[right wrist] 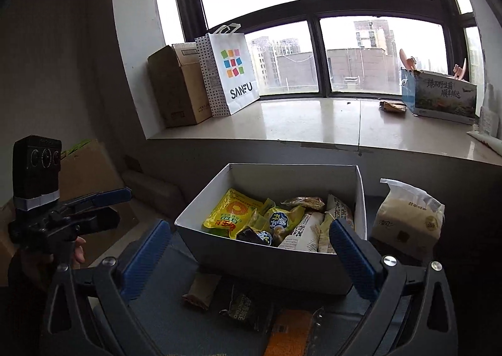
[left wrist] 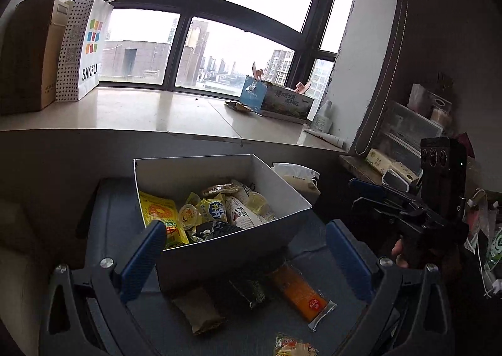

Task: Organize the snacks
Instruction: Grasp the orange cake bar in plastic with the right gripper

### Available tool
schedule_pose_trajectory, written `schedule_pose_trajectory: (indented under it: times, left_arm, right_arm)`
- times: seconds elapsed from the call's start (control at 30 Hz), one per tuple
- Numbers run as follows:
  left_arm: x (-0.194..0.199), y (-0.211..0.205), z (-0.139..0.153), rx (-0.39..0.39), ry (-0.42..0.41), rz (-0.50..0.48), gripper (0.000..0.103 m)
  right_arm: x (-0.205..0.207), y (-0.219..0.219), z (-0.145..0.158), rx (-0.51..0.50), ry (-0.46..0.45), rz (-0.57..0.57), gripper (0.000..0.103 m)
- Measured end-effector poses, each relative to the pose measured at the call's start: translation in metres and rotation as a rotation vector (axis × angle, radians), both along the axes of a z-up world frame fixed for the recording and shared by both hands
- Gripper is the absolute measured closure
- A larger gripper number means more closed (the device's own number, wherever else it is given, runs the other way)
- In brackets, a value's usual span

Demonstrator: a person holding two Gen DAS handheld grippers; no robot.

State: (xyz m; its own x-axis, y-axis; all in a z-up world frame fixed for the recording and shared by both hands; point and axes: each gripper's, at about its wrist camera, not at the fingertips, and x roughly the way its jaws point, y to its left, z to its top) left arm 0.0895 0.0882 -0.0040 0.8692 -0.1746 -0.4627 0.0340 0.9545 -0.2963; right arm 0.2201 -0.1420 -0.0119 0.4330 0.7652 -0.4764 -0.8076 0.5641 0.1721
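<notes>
Sitting on the dark blue surface, the white box holds mixed snacks: we see a yellow packet at its left side, small wrappers beside it. Loose in front of the box lie an orange packet, a dark packet and a brown bar. We hold the left gripper and right gripper with fingers spread wide, nothing pinched. A beige bag stands right of the box. Behind, on the windowsill, stands a SANFU bag.

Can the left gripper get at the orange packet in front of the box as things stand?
Probably yes. The left gripper is open and empty, and the orange packet lies uncovered on the blue surface, just below its fingers; the white box stands behind it.
</notes>
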Motion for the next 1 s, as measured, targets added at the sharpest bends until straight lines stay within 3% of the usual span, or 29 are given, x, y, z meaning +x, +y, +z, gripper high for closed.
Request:
schedule_pose_trajectory:
  times: [0.1, 0.3, 0.47, 0.53, 0.6, 0.7, 1.0]
  left_arm:
    - [-0.025, -0.013, -0.004, 0.025, -0.001, -0.006, 0.000]
    - [-0.066, -0.033, -0.021, 0.030, -0.002, -0.010, 0.000]
    - [-0.083, -0.037, -0.045, -0.061, 0.048, -0.020, 0.000]
    - [-0.086, -0.041, -0.054, -0.065, 0.073, -0.029, 0.000]
    - [-0.086, -0.045, -0.061, -0.059, 0.093, -0.043, 0.000]
    - [-0.085, -0.050, -0.065, -0.042, 0.106, -0.047, 0.000]
    - [-0.087, -0.059, -0.060, 0.009, 0.093, -0.064, 0.000]
  right_arm:
    - [-0.034, -0.021, -0.012, -0.017, -0.040, 0.002, 0.000]
    - [-0.074, -0.071, -0.055, -0.036, 0.025, -0.089, 0.000]
    - [-0.092, -0.108, -0.094, -0.125, 0.080, -0.227, 0.000]
    - [-0.095, -0.118, -0.105, -0.181, 0.088, -0.275, 0.000]
    - [-0.095, -0.127, -0.112, -0.166, 0.110, -0.302, 0.000]
    - [-0.090, -0.126, -0.118, -0.169, 0.142, -0.298, 0.000]
    - [-0.088, -0.091, -0.126, -0.265, 0.079, -0.256, 0.000]
